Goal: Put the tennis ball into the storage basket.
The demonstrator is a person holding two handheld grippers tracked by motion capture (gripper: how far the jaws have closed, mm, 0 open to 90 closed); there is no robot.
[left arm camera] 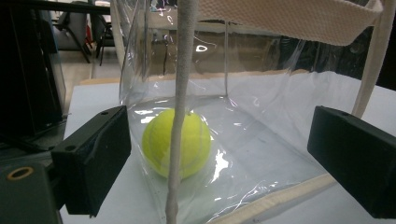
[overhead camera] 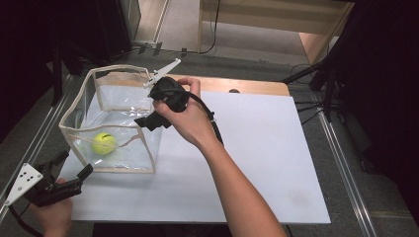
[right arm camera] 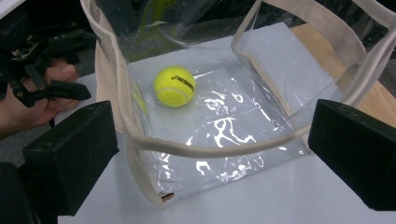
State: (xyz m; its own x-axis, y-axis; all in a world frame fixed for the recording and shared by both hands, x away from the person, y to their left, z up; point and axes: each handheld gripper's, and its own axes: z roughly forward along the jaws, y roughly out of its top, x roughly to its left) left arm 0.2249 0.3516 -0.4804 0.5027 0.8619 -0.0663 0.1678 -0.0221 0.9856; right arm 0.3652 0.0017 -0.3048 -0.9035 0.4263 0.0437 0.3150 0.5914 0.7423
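A clear plastic bag with cream trim stands open on the white board, and a yellow tennis ball lies inside it near the front left corner. In the left gripper view the ball sits behind a cream corner seam of the bag. My left gripper is open at the board's front left corner, just outside the bag. My right gripper is open above the bag's right rim, looking down at the ball through the bag's mouth.
The white board lies on a wooden table with bare room to the right of the bag. A metal rail runs along the right side. Dark stands and cables stand at the far right.
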